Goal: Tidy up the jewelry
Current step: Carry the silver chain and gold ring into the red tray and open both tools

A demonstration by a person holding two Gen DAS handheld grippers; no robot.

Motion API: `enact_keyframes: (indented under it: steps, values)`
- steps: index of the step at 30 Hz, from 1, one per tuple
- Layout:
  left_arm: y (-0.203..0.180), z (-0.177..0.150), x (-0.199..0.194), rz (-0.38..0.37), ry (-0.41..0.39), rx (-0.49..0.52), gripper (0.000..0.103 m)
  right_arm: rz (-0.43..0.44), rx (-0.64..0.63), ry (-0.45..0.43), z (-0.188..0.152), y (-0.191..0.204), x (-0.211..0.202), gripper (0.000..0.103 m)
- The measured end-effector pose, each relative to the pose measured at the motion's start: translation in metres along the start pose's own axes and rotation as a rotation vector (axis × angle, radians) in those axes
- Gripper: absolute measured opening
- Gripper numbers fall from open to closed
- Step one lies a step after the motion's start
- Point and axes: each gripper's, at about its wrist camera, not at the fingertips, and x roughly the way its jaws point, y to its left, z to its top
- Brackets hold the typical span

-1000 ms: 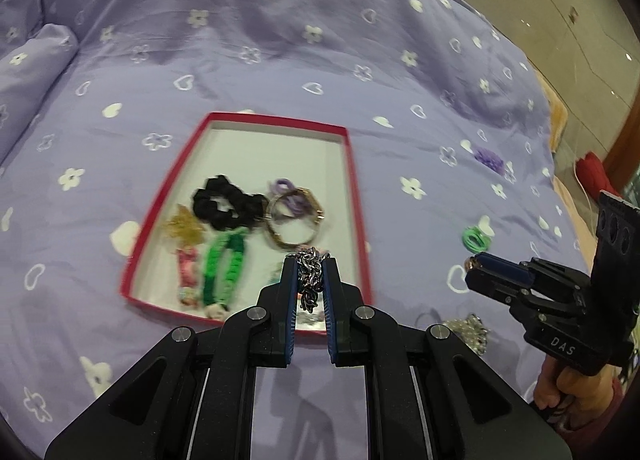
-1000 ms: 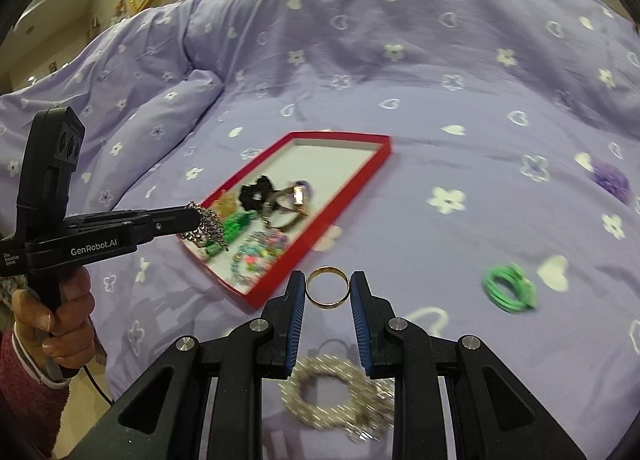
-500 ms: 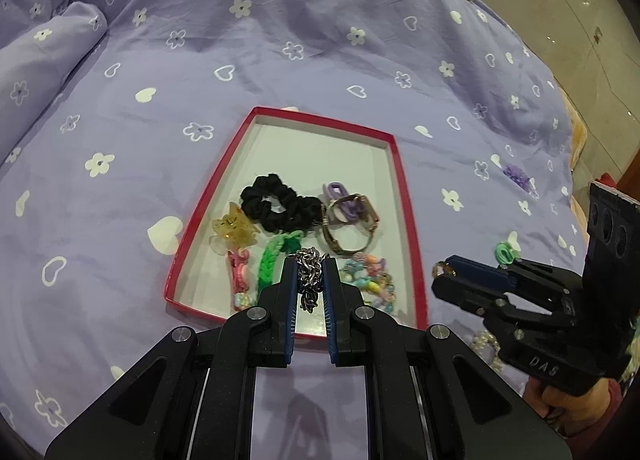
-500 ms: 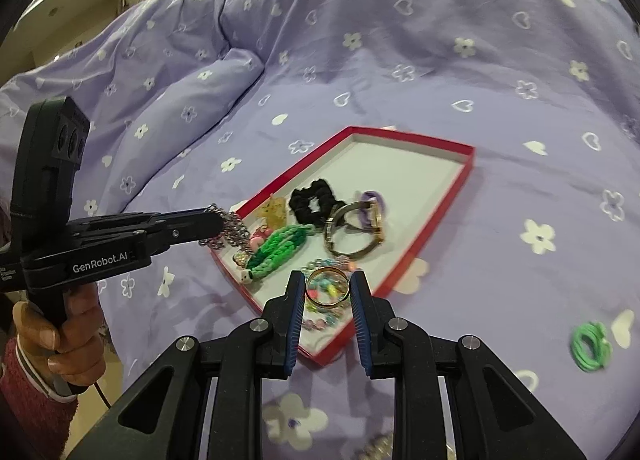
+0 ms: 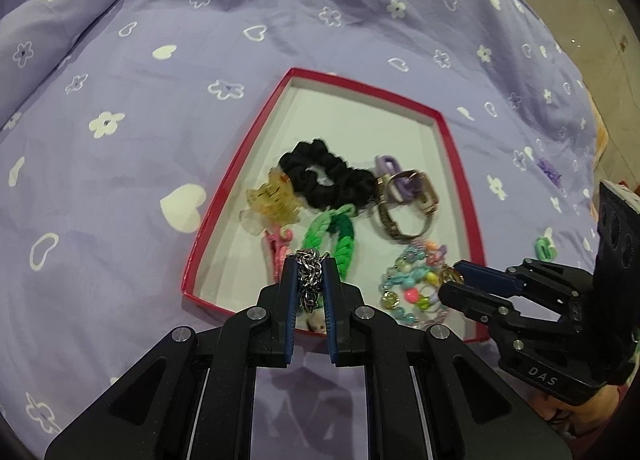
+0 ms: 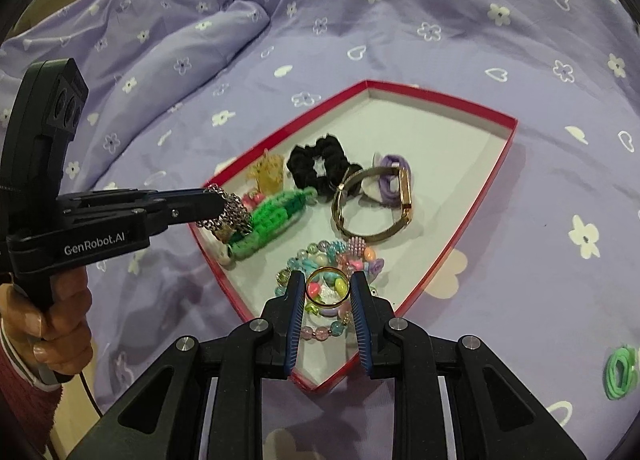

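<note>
Grippers both loaded, we note: left gripper [image 5: 311,274] pinching silver chain [image 5: 309,276], right gripper [image 6: 328,287] clamping gold ring [image 6: 328,287], over red tray [image 6: 472,219], frame centre.

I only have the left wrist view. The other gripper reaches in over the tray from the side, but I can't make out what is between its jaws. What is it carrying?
Observer: A plain gold ring, pinched edge to edge by the right gripper.
Operator: Is it over the tray?
Observer: It is in line with the beaded bracelet inside the red tray. I cannot tell how high above it the ring is.
Operator: How does my chain hang, seen from the side?
Observer: The silver chain droops in a bunch from the tip of the left gripper, just in front of the green braided bracelet near the tray's left edge.
</note>
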Motion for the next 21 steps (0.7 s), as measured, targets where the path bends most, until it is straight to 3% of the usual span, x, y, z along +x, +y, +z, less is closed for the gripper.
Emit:
enact_keyframes:
  steps: [9,21]
  values:
    - [0.003,-0.007,0.017,0.007,0.053,-0.002,0.011,0.002,-0.028,0.030,0.001,0.002,0.005,0.023]
    - [0.003,-0.006,0.016,0.004,0.056,-0.010,0.012,-0.001,-0.035,0.037,0.002,0.003,0.007,0.024]
